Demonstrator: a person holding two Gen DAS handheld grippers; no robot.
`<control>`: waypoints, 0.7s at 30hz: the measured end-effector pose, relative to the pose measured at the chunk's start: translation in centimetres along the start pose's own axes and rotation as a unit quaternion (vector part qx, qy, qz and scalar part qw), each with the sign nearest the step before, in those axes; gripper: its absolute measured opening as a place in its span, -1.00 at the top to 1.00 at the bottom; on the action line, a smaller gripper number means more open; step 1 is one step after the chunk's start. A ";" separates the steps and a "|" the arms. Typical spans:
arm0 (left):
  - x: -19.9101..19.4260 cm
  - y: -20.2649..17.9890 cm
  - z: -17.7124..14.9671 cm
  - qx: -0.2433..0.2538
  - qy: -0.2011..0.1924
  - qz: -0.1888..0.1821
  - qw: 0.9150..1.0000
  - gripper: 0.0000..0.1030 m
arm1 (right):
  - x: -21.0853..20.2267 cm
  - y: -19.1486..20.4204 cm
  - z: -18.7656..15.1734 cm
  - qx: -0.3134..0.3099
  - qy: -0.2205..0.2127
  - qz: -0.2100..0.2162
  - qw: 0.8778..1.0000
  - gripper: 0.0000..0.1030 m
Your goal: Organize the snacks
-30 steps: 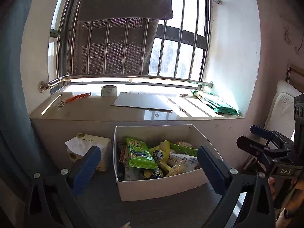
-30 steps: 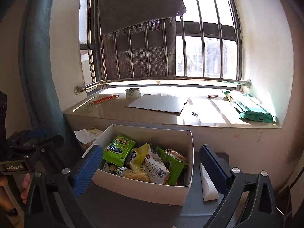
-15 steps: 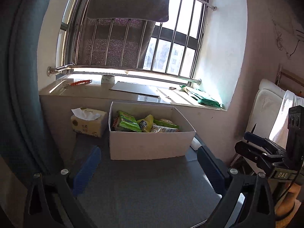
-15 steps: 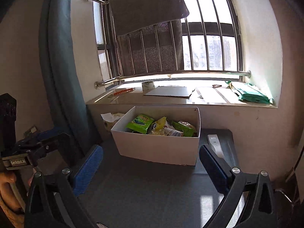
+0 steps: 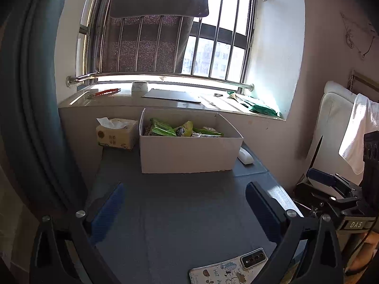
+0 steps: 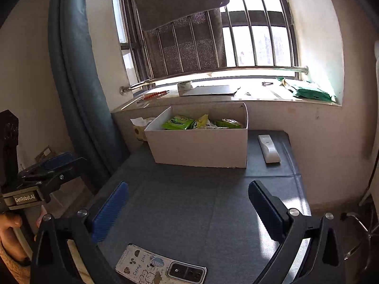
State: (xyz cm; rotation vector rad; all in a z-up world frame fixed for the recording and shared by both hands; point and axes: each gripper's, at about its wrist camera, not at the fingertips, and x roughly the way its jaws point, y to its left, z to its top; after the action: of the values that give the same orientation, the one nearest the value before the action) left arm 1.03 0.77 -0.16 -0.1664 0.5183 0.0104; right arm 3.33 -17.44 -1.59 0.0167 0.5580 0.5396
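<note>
Both tools (left (image 5: 184,203), right (image 6: 188,202)) wide open, empty.

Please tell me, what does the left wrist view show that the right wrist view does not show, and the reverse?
Only the left wrist view shows the whole tissue box and a white chair with a towel. Only the right wrist view shows the full white remote and the person's hand. Both show the white box with snack packs, the phone, the sill, and both open grippers: left gripper, right gripper.
</note>
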 end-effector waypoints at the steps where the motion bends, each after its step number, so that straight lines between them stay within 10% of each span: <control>1: 0.1 0.0 0.1 0.000 0.001 0.000 1.000 -1.00 | 0.0 0.0 0.0 0.001 0.000 0.002 1.000 -1.00; 21: 0.5 -0.2 -0.1 0.017 0.006 0.002 1.000 -1.00 | 0.0 0.6 -0.5 -0.010 0.004 0.002 1.000 -1.00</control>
State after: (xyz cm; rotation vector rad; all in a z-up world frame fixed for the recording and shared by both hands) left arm 1.44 0.50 -0.50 -0.1331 0.5315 0.0045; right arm 2.82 -16.97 -1.94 -0.0036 0.5600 0.5483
